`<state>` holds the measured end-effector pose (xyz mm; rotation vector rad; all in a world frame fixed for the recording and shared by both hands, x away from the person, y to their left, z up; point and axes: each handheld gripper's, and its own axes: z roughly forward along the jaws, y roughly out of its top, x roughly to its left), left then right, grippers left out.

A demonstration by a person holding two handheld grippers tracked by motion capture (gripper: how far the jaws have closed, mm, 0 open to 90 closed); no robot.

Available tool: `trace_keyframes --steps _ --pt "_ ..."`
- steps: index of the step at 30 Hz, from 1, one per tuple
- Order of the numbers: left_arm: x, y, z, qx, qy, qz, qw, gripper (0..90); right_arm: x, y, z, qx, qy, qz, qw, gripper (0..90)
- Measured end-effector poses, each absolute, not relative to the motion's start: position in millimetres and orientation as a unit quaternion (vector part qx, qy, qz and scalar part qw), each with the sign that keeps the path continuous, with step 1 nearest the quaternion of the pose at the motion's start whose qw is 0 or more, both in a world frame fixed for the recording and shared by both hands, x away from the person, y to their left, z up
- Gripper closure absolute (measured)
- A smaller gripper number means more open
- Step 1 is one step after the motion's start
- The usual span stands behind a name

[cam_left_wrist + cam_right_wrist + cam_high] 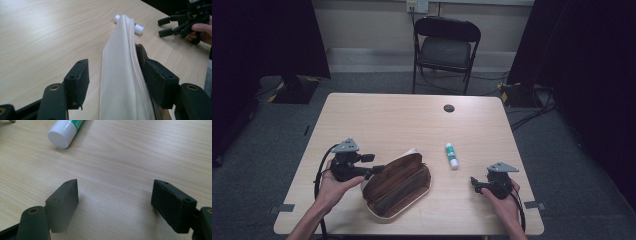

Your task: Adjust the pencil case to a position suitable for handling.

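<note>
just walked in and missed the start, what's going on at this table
A person sits at a wooden table with a hand-held gripper in each hand. The left hand-held gripper is open around the cream edge of a brown pencil case, whose fabric stands between its jaws, not yet clamped. The right hand-held gripper is open and empty above bare tabletop. A glue stick lies untouched between the case and that gripper.

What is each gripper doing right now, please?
Left gripper: open, jaws astride the pouch's cream edge.
Right gripper: open, holding nothing.
</note>
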<state>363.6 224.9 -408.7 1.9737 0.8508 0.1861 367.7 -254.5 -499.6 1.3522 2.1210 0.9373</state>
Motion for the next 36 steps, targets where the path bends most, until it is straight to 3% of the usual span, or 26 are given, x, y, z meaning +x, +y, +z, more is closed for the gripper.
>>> trace_keyframes --steps 4,8,14,20,29,32,34,36 --pt "346 237 -414 0.800 0.355 0.084 0.476 34.9 368 -254 -500 0.491 0.769 0.340 0.227 20.8" --pt "342 229 -422 0.804 0.353 0.060 0.474 38.3 368 -254 -500 0.492 0.769 0.340 0.227 20.8" --pt "352 210 -428 0.833 0.323 0.077 0.443 67.5 368 -254 -500 0.491 0.769 0.339 0.228 20.8" --pt "372 205 -431 0.843 0.286 0.059 0.452 76.1 368 -254 -500 0.491 0.769 0.340 0.227 20.8" --pt "394 185 -433 0.847 0.243 0.035 0.471 74.8 368 -254 -500 0.490 0.770 0.340 0.227 20.7" --pt "398 180 -430 0.836 0.268 0.044 0.476 60.1 369 -254 -500 0.489 0.771 0.340 0.227 20.7" --pt "396 181 -428 0.835 0.270 0.055 0.477 58.9 368 -253 -500 0.490 0.770 0.340 0.227 20.8" --pt "391 187 -426 0.840 0.278 0.068 0.461 48.8 367 -253 -500 0.489 0.771 0.340 0.225 20.7"
